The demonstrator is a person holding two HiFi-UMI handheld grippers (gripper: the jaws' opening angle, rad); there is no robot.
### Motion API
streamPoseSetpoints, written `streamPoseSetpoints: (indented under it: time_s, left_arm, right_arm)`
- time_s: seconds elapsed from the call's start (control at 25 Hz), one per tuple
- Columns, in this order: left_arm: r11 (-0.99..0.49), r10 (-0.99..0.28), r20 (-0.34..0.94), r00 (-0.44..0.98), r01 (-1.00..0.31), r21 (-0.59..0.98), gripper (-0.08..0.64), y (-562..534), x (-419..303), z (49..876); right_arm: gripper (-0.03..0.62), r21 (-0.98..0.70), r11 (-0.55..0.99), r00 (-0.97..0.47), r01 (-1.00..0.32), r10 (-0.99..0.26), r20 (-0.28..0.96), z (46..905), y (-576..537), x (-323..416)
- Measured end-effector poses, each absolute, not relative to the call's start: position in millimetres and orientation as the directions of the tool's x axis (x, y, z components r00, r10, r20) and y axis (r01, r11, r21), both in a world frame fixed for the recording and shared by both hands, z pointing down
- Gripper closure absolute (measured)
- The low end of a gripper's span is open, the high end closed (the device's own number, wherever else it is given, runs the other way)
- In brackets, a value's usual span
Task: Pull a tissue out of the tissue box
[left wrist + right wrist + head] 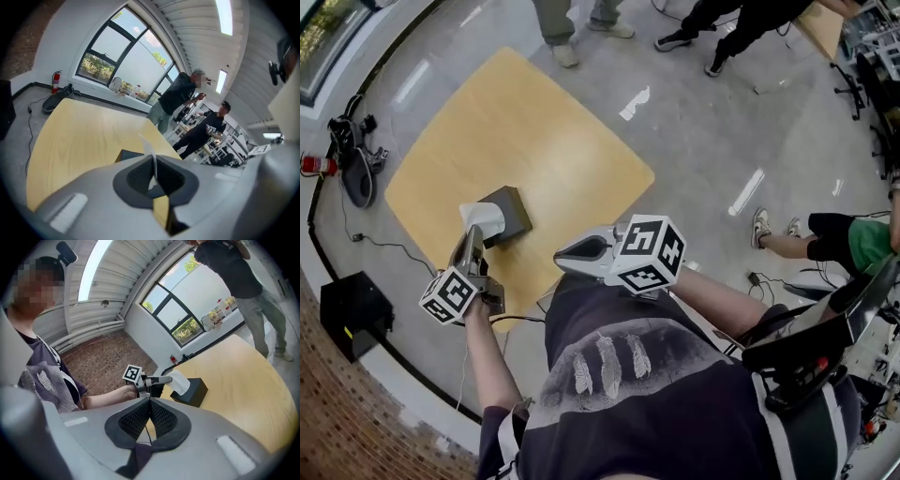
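Observation:
A dark tissue box point(514, 212) sits on the yellow wooden table point(525, 131), near its front corner. A white tissue point(480, 217) stands up out of the box's top. My left gripper point(472, 232) reaches the tissue from the near side and is shut on it. In the left gripper view a thin white sheet of tissue point(148, 146) is pinched between the closed pads of the left gripper point(153, 166). The right gripper view shows the left gripper point(173, 377) at the tissue point(182, 383) above the box point(193, 393). My right gripper point(562, 253) is shut on nothing, to the right of the box.
Two people point(581, 23) stand on the grey floor beyond the table. Another person's legs and shoes point(787, 234) lie at the right. A black case point(352, 314), cables and a red fire extinguisher point(311, 166) line the left wall.

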State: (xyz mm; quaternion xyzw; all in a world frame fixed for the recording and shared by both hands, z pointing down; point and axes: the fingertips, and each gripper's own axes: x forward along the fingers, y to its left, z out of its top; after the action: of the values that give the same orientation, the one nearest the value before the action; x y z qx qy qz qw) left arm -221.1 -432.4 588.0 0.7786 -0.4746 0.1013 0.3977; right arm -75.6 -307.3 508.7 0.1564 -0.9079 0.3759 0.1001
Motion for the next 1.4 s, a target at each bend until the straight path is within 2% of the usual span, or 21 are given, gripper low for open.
streamPoseSetpoints:
  time_s: [0.44, 0.72, 1.0, 1.4]
  left_arm:
    - [-0.332, -0.690, 0.469, 0.550, -0.818, 0.470, 0.557, -414, -170, 515]
    - [-0.451, -0.682, 0.390, 0.619, -0.775, 0.443, 0.557, -424, -154, 487]
    - [-0.516, -0.708, 0.288, 0.645, -0.750, 0.414, 0.557, -402, -139, 447]
    - [-0.567, -0.715, 0.215, 0.665, -0.732, 0.377, 0.557, -320, -118, 403]
  right_arm:
    - [0.594, -0.672, 0.658, -0.939, -0.341, -0.275, 0.207, 485, -290, -27]
    - [0.594, -0.668, 0.621, -0.902, -0.410, -0.386, 0.195, 494, -298, -18]
    - [0.594, -0.645, 0.655, -0.911, -0.393, -0.372, 0.178, 483, -284, -18]
    - [0.594, -0.590, 0.718, -0.920, -0.370, -0.370, 0.126, 446, -223, -11]
